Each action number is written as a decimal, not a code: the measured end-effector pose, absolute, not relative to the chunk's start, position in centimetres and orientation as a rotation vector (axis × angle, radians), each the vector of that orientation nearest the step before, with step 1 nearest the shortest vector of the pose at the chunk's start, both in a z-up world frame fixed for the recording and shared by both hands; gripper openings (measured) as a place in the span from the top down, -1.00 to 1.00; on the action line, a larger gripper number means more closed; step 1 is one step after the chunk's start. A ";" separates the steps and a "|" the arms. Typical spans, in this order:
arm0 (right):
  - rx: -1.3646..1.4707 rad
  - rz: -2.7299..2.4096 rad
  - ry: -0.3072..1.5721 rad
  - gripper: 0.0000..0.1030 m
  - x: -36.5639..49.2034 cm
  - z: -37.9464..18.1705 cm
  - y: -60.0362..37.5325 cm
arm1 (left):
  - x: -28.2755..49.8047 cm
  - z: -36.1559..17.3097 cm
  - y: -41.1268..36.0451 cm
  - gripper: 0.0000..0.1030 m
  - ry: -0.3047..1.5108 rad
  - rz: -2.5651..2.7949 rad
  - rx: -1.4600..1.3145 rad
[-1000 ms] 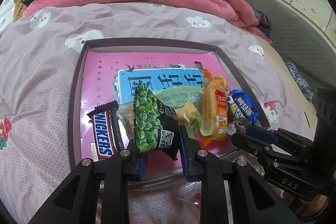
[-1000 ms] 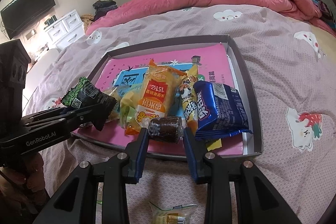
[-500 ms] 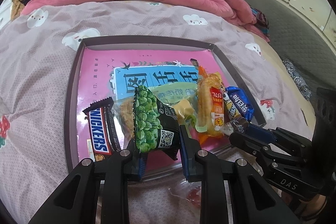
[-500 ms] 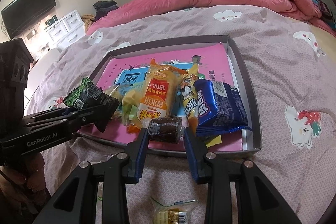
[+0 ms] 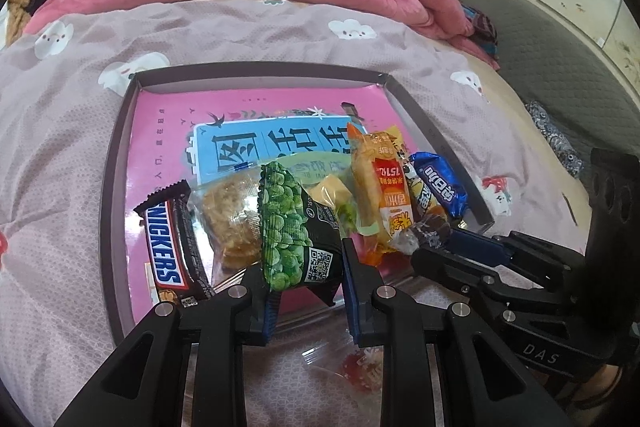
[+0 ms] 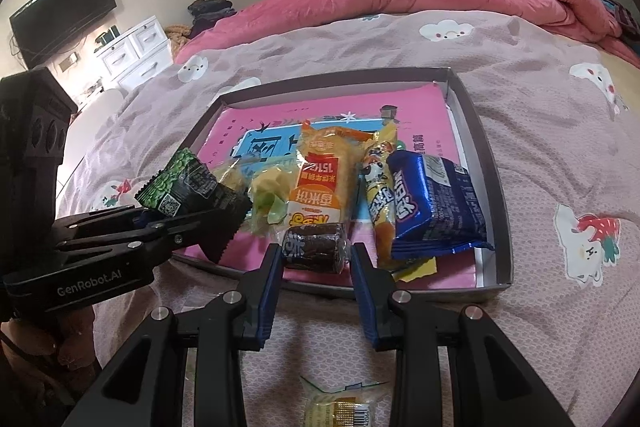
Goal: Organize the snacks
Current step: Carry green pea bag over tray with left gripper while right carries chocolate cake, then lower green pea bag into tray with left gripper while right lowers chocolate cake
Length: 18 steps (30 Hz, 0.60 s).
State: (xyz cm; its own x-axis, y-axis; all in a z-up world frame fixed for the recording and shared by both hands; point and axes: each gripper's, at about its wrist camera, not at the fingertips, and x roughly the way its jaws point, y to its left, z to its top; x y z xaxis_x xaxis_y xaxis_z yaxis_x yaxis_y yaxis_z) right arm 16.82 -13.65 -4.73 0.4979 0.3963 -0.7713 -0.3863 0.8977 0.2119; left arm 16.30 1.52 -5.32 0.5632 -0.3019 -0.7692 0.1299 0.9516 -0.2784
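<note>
Crinkly foil wraps the green pea packet (image 5: 294,227), which the left gripper (image 5: 306,287) has clamped by its lower edge, just above the near rim of the grey tray (image 5: 116,155). The packet juts up between the jaws, so it looks light and stiff enough to hold its shape, though thin film of that kind could slip if pinched only at the seam. A hold across the sealed end, as here, seems the safest one. The right gripper (image 6: 316,263) is closed on a small dark wrapped roll (image 6: 314,247), also at the tray's near rim; the roll looks soft and would likely squash under a hard squeeze, so a gentle pinch across its middle suits it. Inside the tray, towards its near side, lie a Snickers bar (image 5: 168,247), an orange packet (image 6: 322,183), a yellow stick (image 6: 380,195) and a blue biscuit pack (image 6: 434,203). One small clear-wrapped snack (image 6: 340,407) lies on the bedspread (image 6: 560,147), outside the tray's near rim.
</note>
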 end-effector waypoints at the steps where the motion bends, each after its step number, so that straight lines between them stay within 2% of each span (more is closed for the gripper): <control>1: 0.012 0.481 0.937 0.32 16.8 -4.7 -13.5 | 16.3 -5.3 1.5 0.48 0.942 -0.257 -0.199; 18: 0.008 0.517 0.941 0.31 16.5 -4.8 -12.7 | 16.3 -5.6 1.5 0.47 0.955 -0.260 -0.204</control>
